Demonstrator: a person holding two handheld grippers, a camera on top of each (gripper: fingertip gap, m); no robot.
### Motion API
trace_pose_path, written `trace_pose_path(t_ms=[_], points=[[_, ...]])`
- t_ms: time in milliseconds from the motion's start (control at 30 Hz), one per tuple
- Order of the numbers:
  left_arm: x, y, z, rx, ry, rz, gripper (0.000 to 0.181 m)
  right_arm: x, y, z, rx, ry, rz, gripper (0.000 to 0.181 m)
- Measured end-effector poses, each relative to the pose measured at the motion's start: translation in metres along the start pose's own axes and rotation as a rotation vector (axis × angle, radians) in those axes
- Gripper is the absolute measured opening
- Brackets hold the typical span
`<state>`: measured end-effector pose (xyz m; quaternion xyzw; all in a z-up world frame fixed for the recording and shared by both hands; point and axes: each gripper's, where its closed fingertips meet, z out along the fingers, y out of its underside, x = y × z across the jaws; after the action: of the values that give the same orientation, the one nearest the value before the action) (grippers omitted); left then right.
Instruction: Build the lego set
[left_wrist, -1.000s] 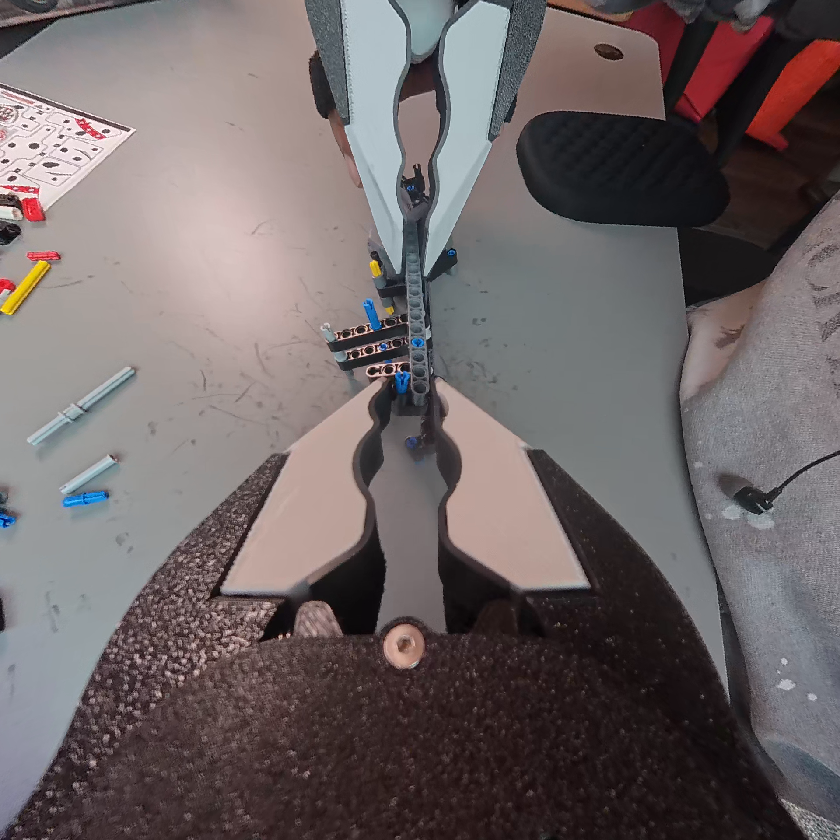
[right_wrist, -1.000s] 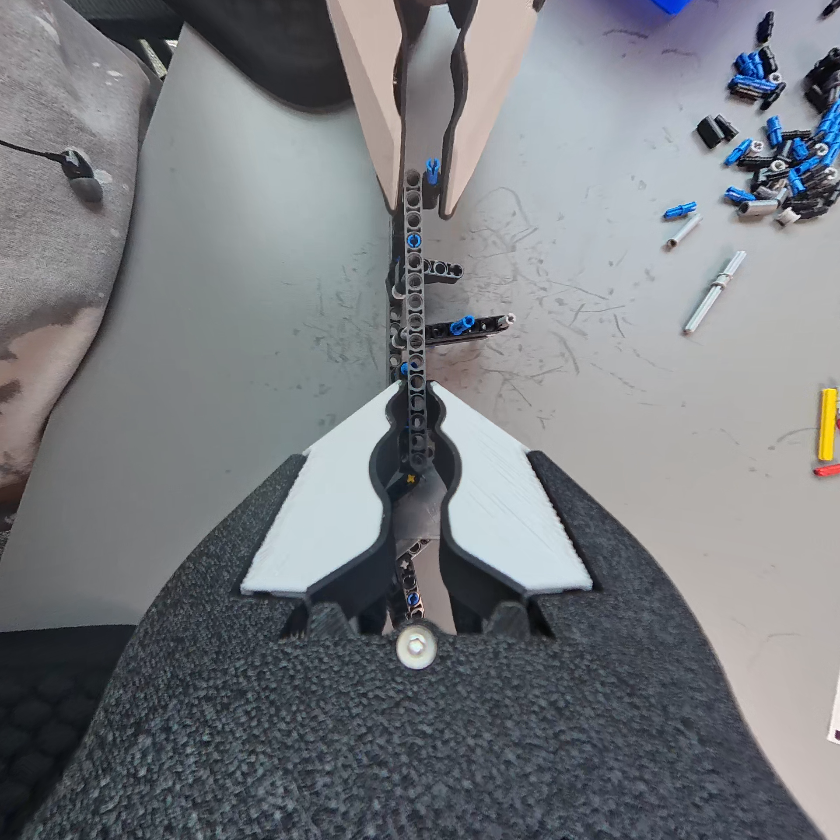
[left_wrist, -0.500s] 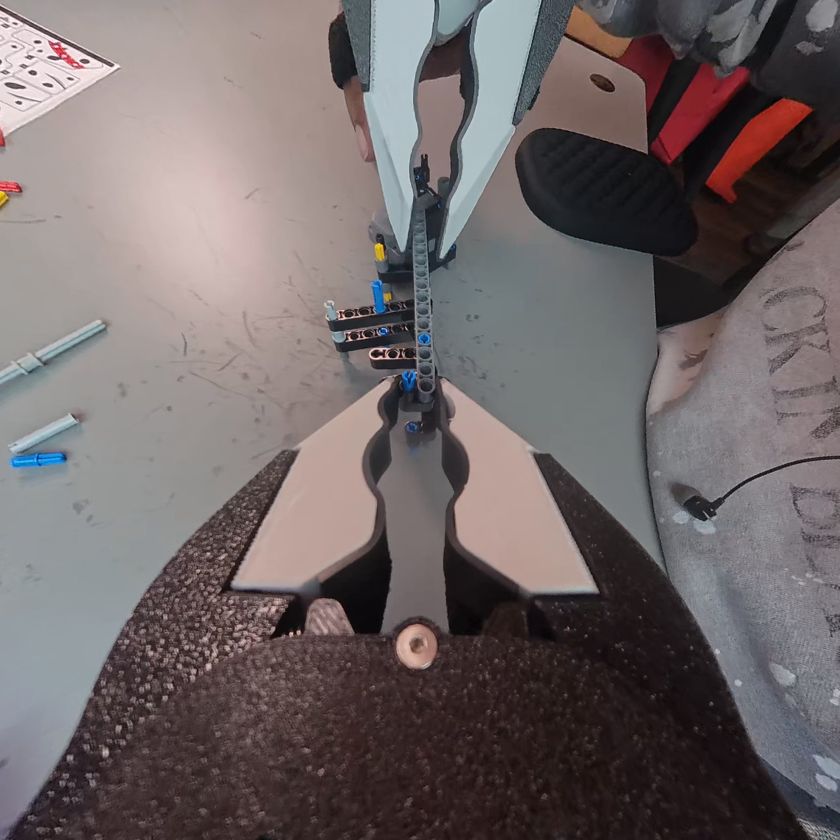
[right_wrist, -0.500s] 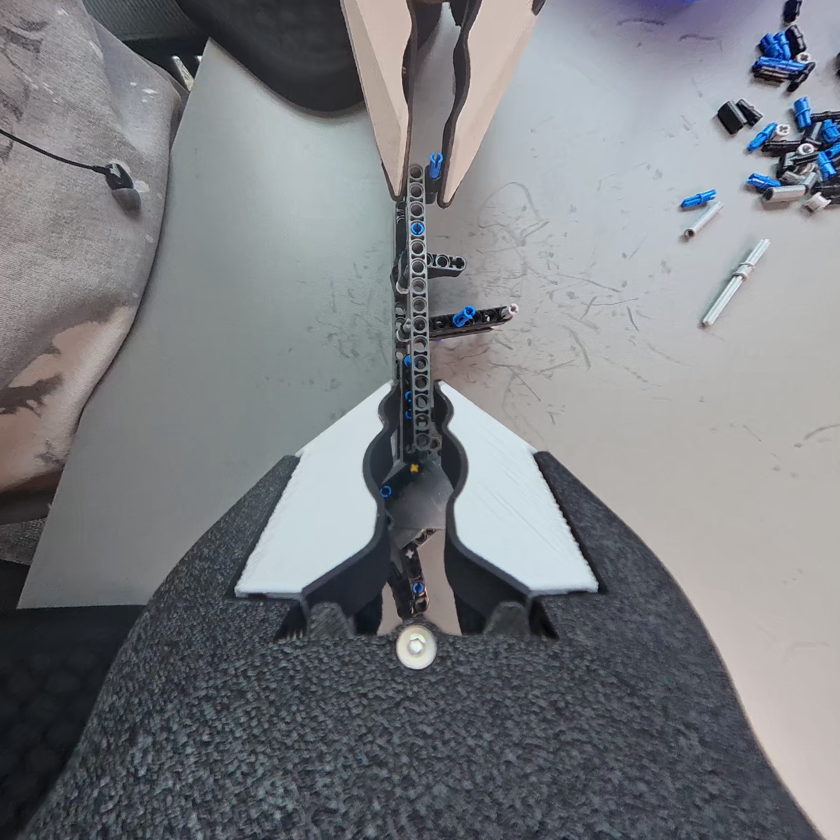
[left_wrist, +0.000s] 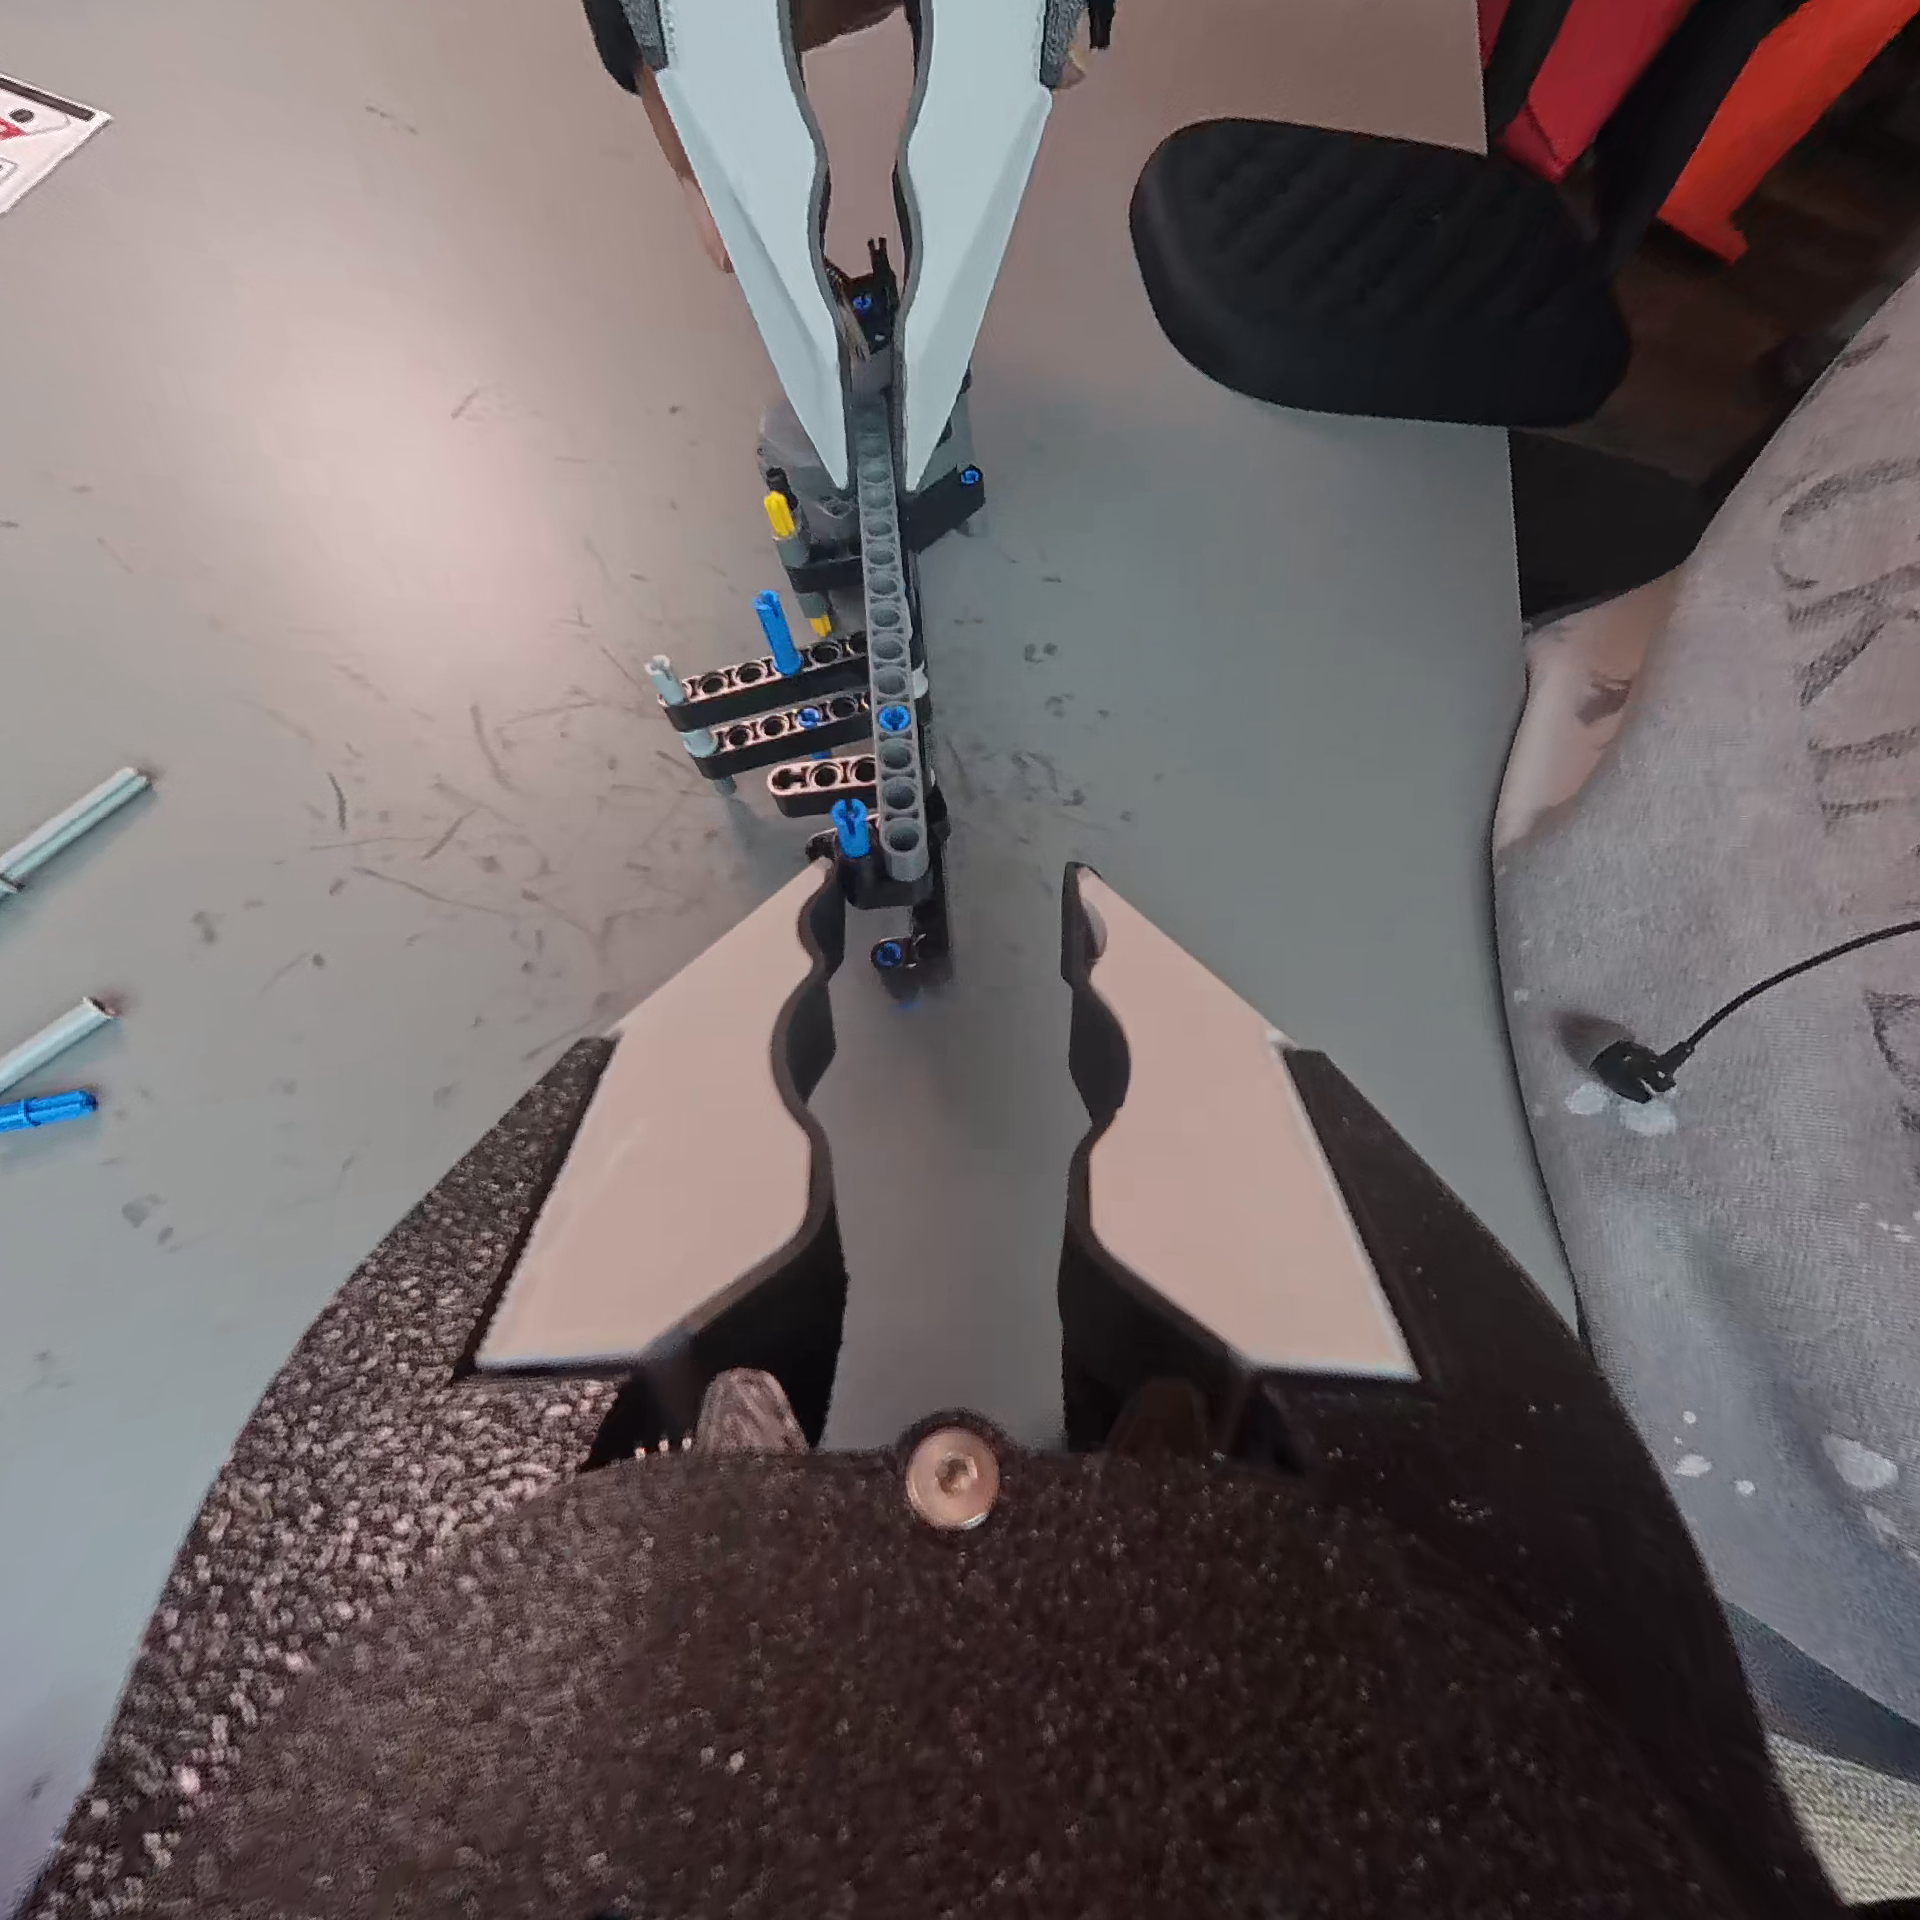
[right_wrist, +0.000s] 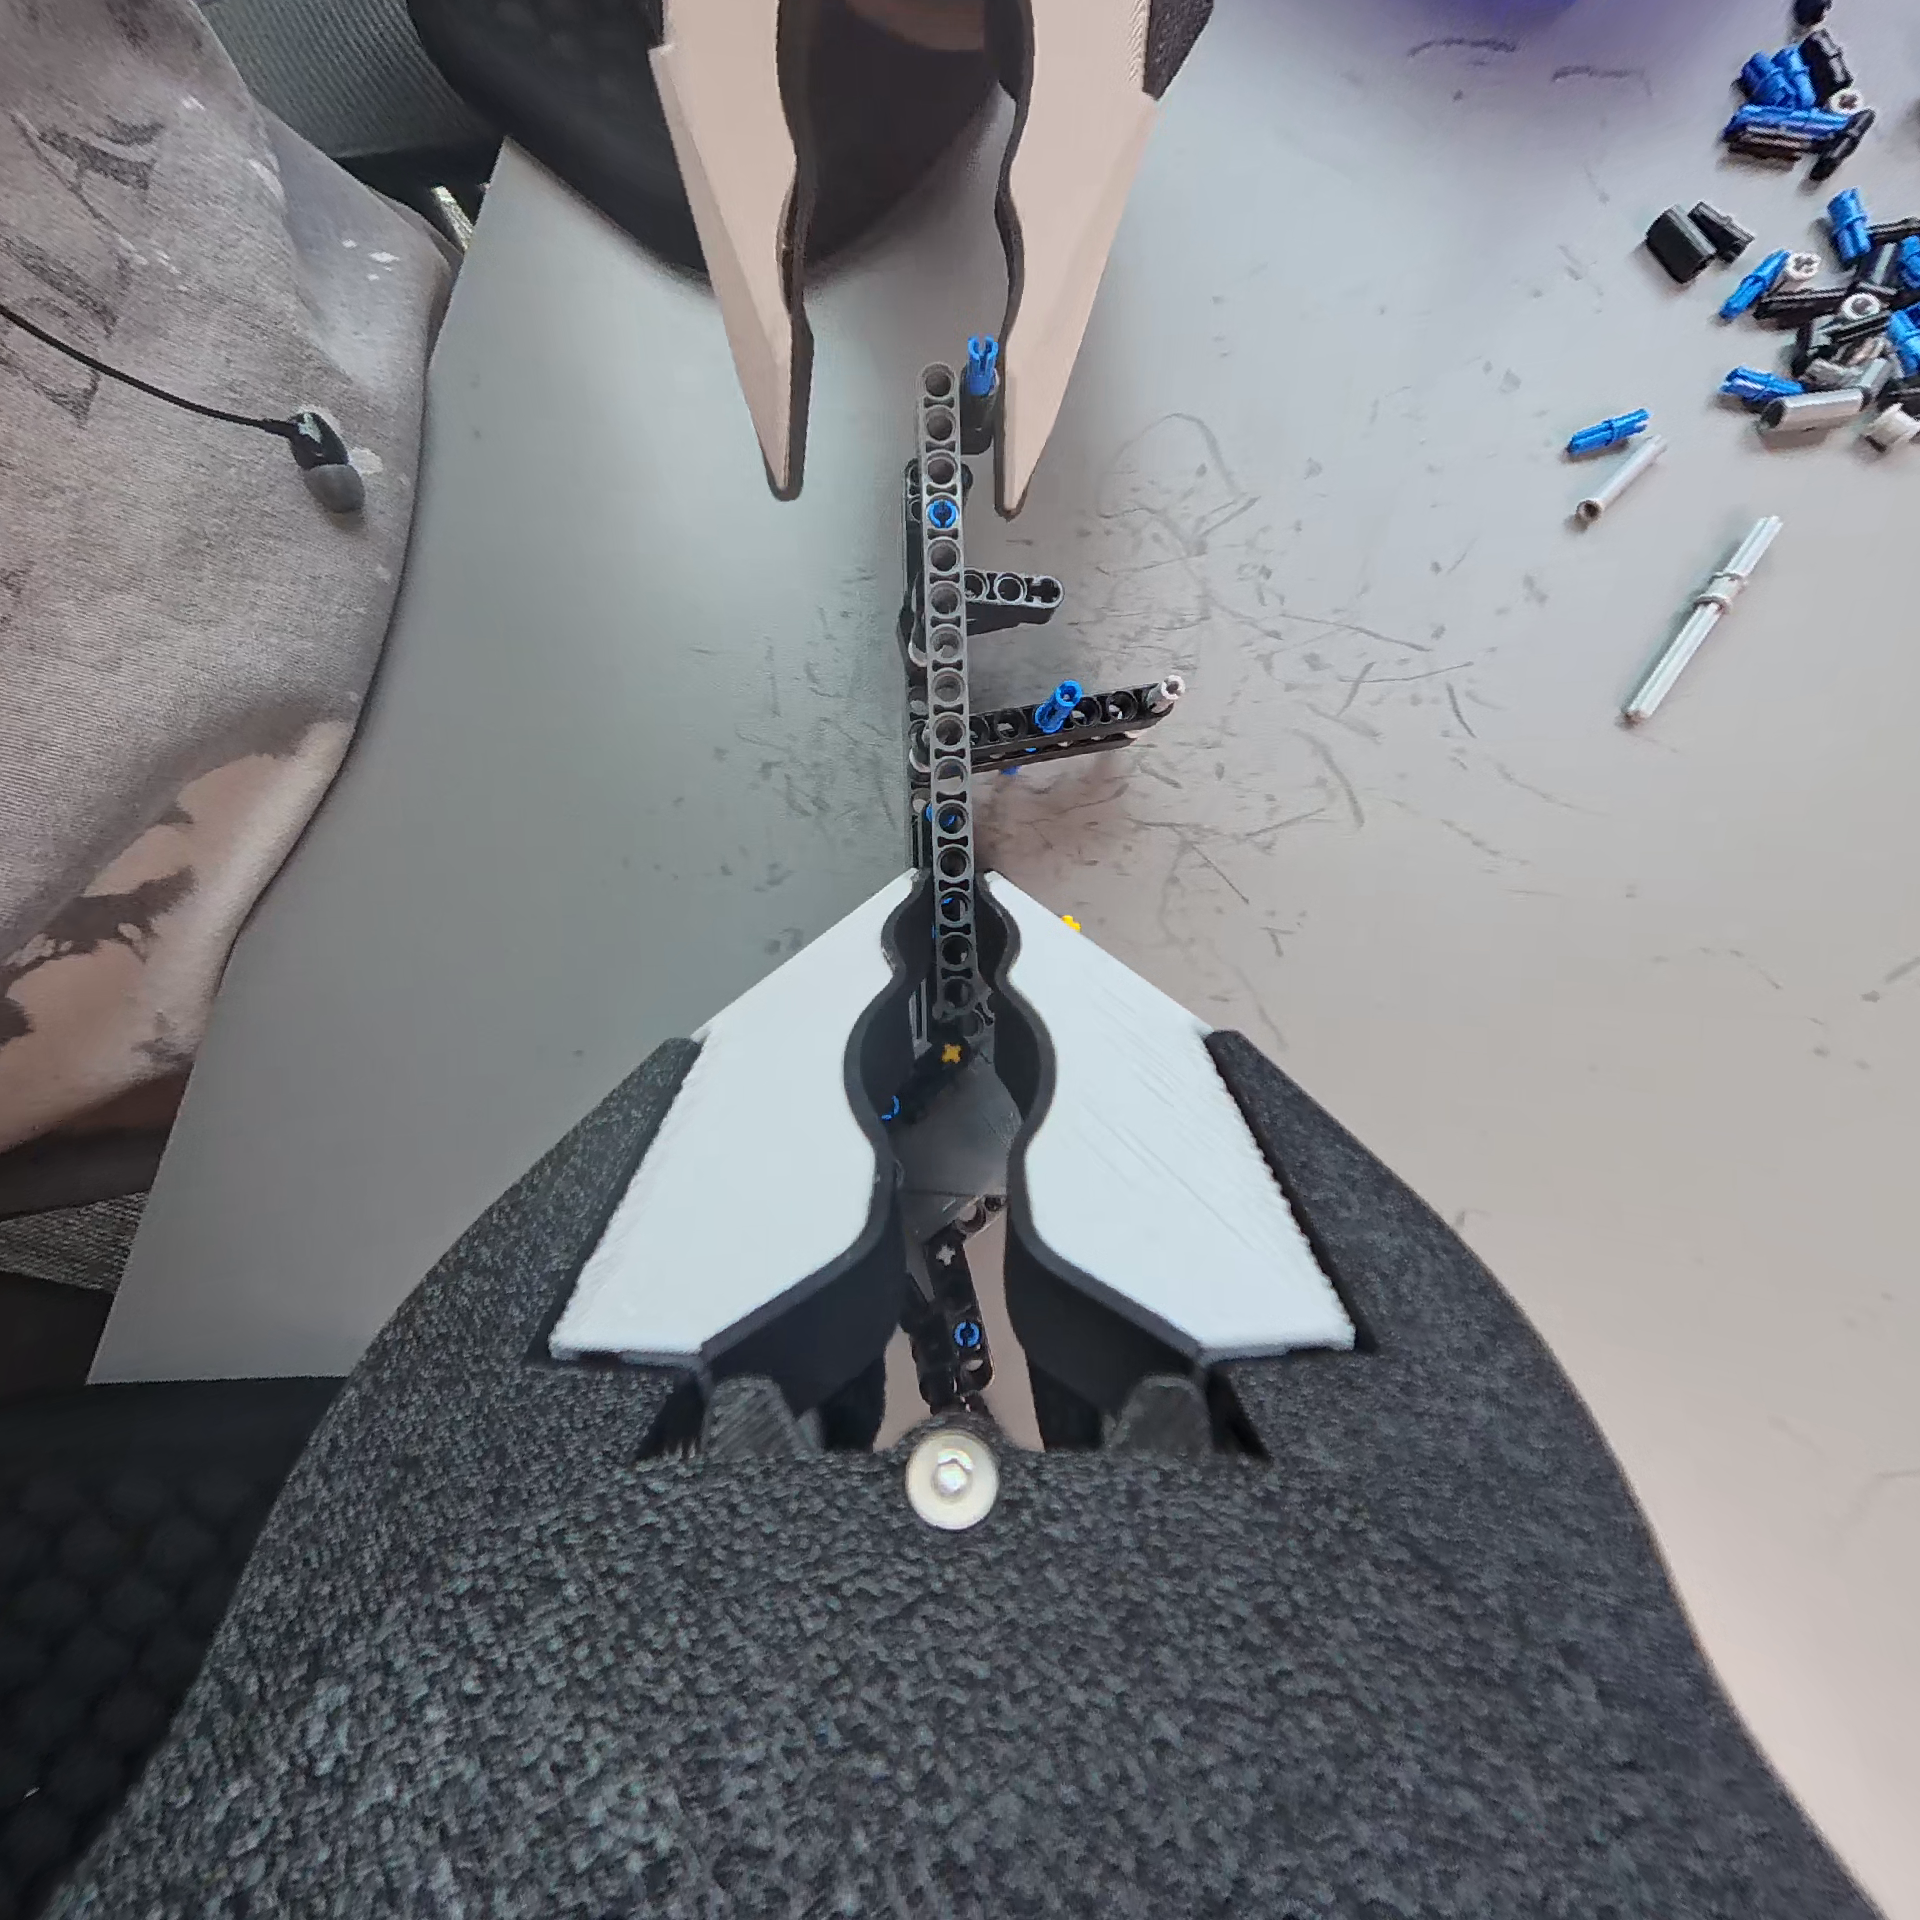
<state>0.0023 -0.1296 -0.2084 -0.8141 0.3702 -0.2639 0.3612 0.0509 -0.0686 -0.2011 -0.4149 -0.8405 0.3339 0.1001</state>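
The lego assembly (left_wrist: 888, 665) is a long grey holed beam with black cross beams, blue pins and a yellow pin. It stands on edge on the grey table (left_wrist: 364, 364). My left gripper (left_wrist: 945, 878) is open, its tan fingers spread either side of the assembly's near end, not gripping it. My right gripper (right_wrist: 951, 883) is shut on the assembly's other end (right_wrist: 951, 914). In the left wrist view the right gripper (left_wrist: 873, 436) shows at the far end, white fingers closed on the beam. In the right wrist view the left gripper (right_wrist: 899, 499) shows open at the top.
Loose light-blue axles (left_wrist: 73, 821) and a blue pin (left_wrist: 47, 1107) lie at the left. A pile of blue, black and grey parts (right_wrist: 1829, 270) and a grey axle (right_wrist: 1699, 618) lie at the right. An instruction sheet (left_wrist: 31, 135), a black chair armrest (left_wrist: 1371, 270) and a person's grey clothing (left_wrist: 1745, 935) border the table.
My left gripper has opened and let go of the assembly's end. The right gripper still holds the other end.
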Motion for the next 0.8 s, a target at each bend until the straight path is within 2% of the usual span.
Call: trace_pose_path(t_ms=[33, 367, 467, 600, 800], points=[[-0.001, 0.0, 0.001, -0.005, -0.015, 0.005, 0.045, -0.001, 0.0, 0.0, -0.002, -0.001, -0.002, 0.007], [-0.014, -0.001, 0.021, -0.027, -0.153, 0.017, 0.041, -0.001, -0.003, 0.003, -0.007, 0.012, -0.008, 0.007], [-0.016, 0.002, 0.023, -0.045, -0.169, 0.045, 0.033, -0.002, -0.003, 0.003, -0.016, 0.016, -0.012, 0.007], [-0.017, 0.002, 0.024, -0.044, -0.166, 0.062, 0.033, -0.002, -0.003, 0.004, -0.02, 0.019, -0.005, 0.007], [-0.025, 0.007, 0.024, -0.062, -0.19, 0.179, 0.033, -0.004, -0.004, 0.01, -0.047, 0.048, -0.002, 0.008]])
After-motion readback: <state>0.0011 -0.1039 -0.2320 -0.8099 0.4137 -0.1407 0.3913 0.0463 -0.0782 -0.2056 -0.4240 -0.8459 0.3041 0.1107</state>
